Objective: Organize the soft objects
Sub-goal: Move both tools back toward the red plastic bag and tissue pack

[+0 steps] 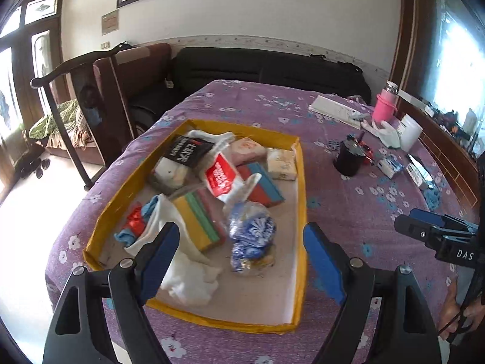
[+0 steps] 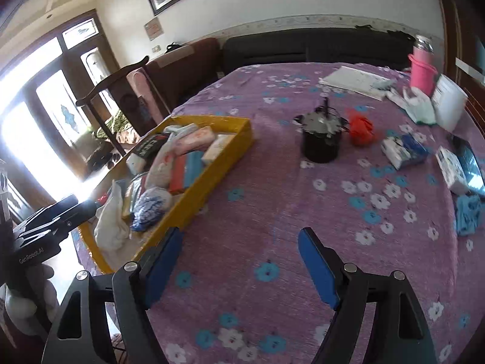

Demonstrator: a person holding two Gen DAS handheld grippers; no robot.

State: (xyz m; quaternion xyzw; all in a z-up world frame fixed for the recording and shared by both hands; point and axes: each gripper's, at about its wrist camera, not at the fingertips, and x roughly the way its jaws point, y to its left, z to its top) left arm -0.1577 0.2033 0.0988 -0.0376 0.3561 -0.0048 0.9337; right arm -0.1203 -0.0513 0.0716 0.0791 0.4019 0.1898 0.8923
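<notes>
A yellow tray (image 1: 300, 188) on the purple flowered tablecloth holds several soft things: a white cloth (image 1: 185, 270), a blue-and-white bagged bundle (image 1: 251, 236), striped sponges (image 1: 200, 218), tissue packs (image 1: 280, 163) and a red-and-white packet (image 1: 219, 177). My left gripper (image 1: 242, 248) is open and empty, hovering over the tray's near end. My right gripper (image 2: 239, 251) is open and empty above bare cloth, right of the tray (image 2: 212, 182). A red soft bundle (image 2: 360, 129), a blue-white tissue pack (image 2: 403, 150) and a blue cloth (image 2: 468, 214) lie on the table outside the tray.
A black cup (image 2: 321, 139) stands mid-table. A pink bottle (image 2: 421, 66), white container (image 2: 448, 103), papers (image 2: 354, 82) and a white box (image 2: 453, 173) sit at the far right. A wooden chair (image 1: 72, 115) and dark sofa (image 1: 266, 69) lie beyond the table.
</notes>
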